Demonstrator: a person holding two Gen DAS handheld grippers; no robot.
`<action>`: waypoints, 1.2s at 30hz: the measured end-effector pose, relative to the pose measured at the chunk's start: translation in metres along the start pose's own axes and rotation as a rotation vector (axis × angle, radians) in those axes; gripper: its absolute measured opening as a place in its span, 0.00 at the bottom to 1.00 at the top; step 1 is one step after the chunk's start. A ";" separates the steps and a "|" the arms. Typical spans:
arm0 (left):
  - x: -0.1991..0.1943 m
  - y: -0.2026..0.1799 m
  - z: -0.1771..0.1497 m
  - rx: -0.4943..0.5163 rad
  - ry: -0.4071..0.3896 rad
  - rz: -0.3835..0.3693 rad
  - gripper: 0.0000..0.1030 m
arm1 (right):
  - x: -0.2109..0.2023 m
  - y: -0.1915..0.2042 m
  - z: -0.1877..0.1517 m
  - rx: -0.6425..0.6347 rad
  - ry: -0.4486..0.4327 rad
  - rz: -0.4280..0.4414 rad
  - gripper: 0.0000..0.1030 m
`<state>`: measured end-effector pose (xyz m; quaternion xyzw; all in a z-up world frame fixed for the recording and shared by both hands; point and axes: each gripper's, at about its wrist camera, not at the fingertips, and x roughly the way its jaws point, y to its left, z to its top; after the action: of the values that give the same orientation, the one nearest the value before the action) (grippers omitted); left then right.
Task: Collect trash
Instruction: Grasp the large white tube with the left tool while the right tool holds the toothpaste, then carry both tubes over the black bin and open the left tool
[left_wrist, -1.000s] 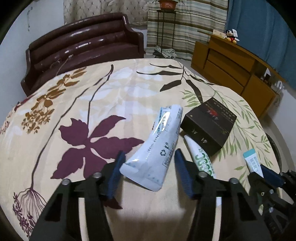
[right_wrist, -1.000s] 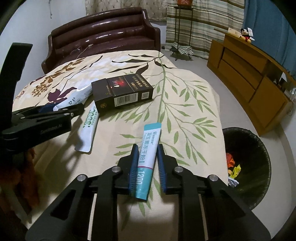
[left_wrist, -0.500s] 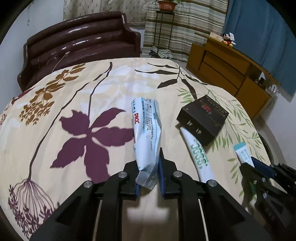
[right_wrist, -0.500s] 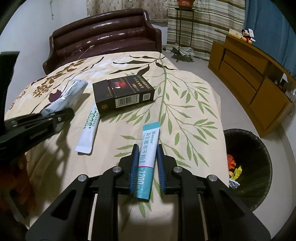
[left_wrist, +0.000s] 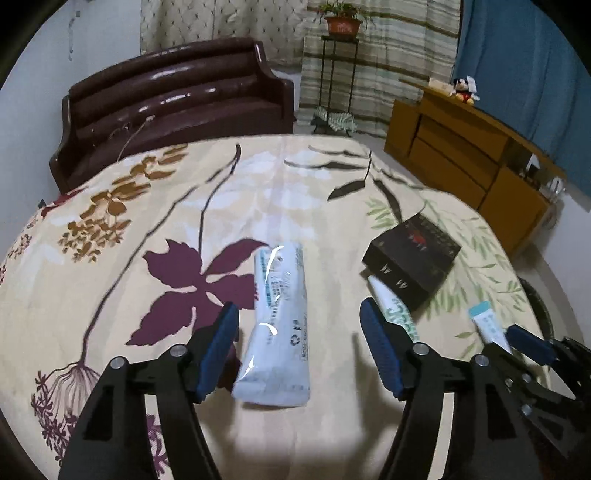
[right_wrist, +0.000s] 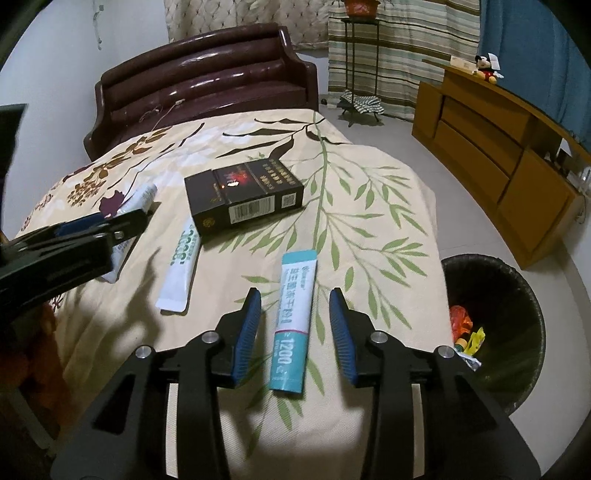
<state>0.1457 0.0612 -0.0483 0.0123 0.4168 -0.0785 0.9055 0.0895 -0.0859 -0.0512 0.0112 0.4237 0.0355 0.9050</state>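
The left gripper (left_wrist: 299, 343) has its jaws opening around a crumpled white tube (left_wrist: 277, 321) lying on the floral bedspread (left_wrist: 110, 258), pads clear of it; the right gripper (right_wrist: 295, 332) is likewise opening around a teal-ended sachet (right_wrist: 295, 317), also untouched. Both look light, soft and slick, so pinching across the flat middle seems safest. The sachet reads "1200"; a green-lettered white sachet (right_wrist: 181, 266) lies at ten o'clock from it, and a dark barcoded box (right_wrist: 243, 199) at eleven. The lined bin (right_wrist: 517, 295) stands at three o'clock, beside the bed
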 end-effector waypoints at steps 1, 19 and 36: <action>0.006 0.000 -0.001 0.004 0.019 0.004 0.60 | 0.000 0.001 -0.001 -0.005 0.006 0.003 0.37; 0.005 0.012 -0.009 -0.032 0.006 -0.037 0.27 | -0.003 0.013 -0.012 -0.036 0.004 -0.003 0.14; -0.037 -0.009 -0.008 -0.054 -0.089 -0.085 0.27 | -0.030 -0.015 0.003 -0.002 -0.116 -0.019 0.14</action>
<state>0.1143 0.0577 -0.0254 -0.0334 0.3780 -0.1058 0.9191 0.0739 -0.1032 -0.0269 0.0082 0.3705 0.0265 0.9284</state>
